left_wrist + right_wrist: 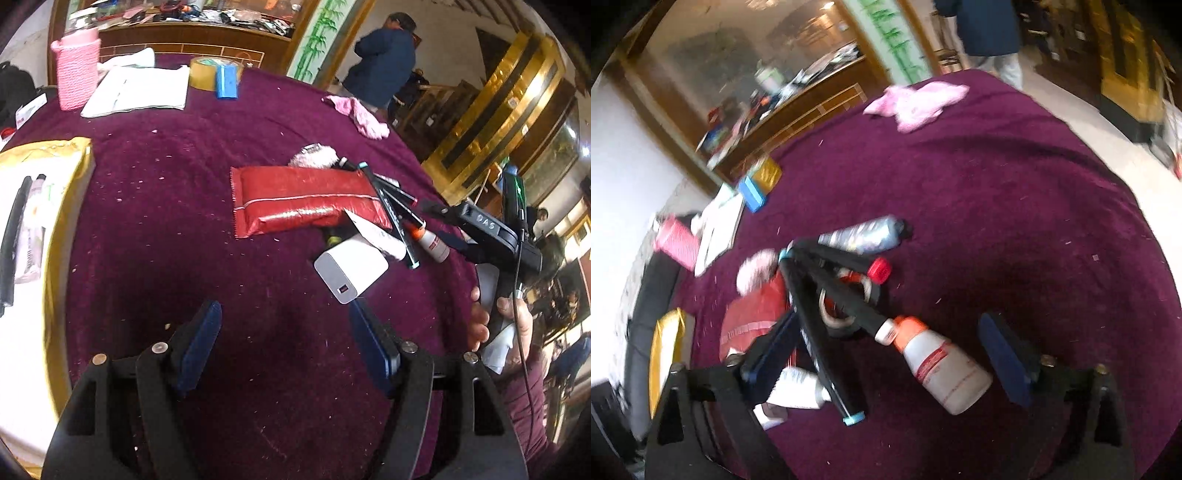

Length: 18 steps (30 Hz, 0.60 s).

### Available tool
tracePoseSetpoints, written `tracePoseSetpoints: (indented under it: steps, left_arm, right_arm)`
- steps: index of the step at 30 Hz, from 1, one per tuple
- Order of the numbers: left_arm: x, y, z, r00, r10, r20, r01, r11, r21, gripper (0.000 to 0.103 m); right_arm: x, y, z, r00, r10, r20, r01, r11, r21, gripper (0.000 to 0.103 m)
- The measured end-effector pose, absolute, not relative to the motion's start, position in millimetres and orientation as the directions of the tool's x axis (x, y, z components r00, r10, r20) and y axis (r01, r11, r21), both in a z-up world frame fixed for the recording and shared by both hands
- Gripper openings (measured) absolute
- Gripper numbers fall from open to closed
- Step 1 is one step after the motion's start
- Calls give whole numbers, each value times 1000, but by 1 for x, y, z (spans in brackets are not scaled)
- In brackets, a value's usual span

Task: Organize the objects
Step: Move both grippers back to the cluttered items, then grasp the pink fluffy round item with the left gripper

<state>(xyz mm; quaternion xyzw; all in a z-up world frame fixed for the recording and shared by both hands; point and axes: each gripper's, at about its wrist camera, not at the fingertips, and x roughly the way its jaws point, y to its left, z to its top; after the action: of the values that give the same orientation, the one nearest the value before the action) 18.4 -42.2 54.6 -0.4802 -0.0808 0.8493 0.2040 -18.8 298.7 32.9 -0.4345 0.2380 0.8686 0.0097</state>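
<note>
Left wrist view: left gripper has its jaws wide with nothing between them, hovering over the purple tablecloth; the white charger sits just ahead, off toward its right finger, at the near end of the pile. Right wrist view: right gripper is spread wide too, empty, and the white bottle lies between its fingers, long axis slanting up-left, no pad touching. I'd say the right one's nearer.

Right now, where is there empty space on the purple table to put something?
Bare purple cloth lies between the gold-edged tray and the red packet, and between that packet and the pink rag. It is crowded around the white charger and white bottle.
</note>
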Motion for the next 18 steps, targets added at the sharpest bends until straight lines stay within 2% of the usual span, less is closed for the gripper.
tracePoseSetpoints:
  steps: [3,5,10,15,18]
  left_arm:
    - [18,-31,54,-450,431,-782,-299,-898,-323,71]
    - [18,-22,53,-449,434,-781,-329,-893,-308,71]
    - [13,2,61,-446,418,-792,-420,-879,-227,71]
    - [-29,32,82,-500,330,-801,-530,-848,-18,71]
    - [-67,45,80,-490,363,-793,-575,-818,-19,71]
  right_arm:
    - [-20,281,24,-571,-242,-785,-143,-912,385,59]
    - [-17,269,24,-555,-290,-780,-72,-917,392,56]
    - [-12,273,23,-568,-333,-752,-61,-895,443,55]
    - [-6,300,27,-620,-328,-713,-135,-850,508,56]
    - [-6,309,32,-654,-327,-682,-154,-825,543,56]
